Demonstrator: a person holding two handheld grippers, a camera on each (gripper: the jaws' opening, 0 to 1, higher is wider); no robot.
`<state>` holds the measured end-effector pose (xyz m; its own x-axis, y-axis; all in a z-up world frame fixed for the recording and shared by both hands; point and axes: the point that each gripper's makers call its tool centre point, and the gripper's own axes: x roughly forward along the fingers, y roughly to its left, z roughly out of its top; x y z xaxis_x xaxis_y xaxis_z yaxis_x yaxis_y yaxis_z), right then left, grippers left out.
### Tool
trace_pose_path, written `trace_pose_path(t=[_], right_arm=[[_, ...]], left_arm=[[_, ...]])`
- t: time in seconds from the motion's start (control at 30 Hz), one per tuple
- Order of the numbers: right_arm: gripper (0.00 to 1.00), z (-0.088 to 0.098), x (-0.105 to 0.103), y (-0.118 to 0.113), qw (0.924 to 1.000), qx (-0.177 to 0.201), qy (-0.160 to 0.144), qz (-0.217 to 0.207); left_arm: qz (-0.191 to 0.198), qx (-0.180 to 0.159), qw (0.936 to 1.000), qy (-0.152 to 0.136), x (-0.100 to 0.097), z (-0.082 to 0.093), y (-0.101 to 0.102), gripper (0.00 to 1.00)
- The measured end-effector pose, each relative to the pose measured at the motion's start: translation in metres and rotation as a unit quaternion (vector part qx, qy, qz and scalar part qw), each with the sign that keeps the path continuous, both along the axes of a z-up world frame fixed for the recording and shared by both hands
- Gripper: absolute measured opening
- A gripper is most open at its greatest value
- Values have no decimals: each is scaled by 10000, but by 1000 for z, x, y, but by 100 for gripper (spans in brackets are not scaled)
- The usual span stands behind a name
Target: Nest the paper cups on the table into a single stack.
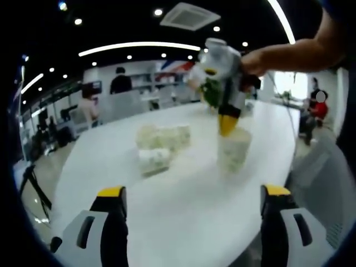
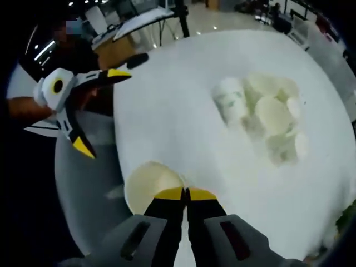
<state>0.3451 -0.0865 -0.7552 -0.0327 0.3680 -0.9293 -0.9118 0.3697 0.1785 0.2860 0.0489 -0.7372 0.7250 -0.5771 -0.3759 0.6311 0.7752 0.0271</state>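
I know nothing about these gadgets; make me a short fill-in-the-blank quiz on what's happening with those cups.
1. The table is coloured ____.
2. The right claw is pinching the rim of one paper ____.
3. The left claw has its jaws ____.
4. The other cups lie together in a ____.

Missing words: white; cup; open; pile

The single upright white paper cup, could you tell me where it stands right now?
The single upright white paper cup stands near the white table's edge, right of the clustered cups, its rim pinched by the right claw.
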Motion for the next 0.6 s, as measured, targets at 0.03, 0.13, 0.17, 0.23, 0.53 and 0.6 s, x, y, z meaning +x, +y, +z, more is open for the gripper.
trace_pose_path(t=[0.03,0.13,0.17,0.23,0.53,0.6], right_arm=[[0,-2,-3,0,10000,-1,8,-13],[0,-11,-6,0,9999,-66,-71,-139],[0,-16,-7,0,9998,-105,-147,-110],[0,-22,-9,1,9997,-127,-132,-164],[0,-46,-13,4,9991,-120,-77,-387],[0,-48,-12,3,9989,-173,-191,-390]], left_arm=[[11,3,10000,-6,0,0,0,98],[36,-24,10000,21,1,-1,1,98],[40,-24,10000,29,1,-1,1,98],[41,-26,10000,29,1,-1,1,98],[64,65,10000,12,1,-3,1,98],[87,104,9999,-23,2,-2,2,98]])
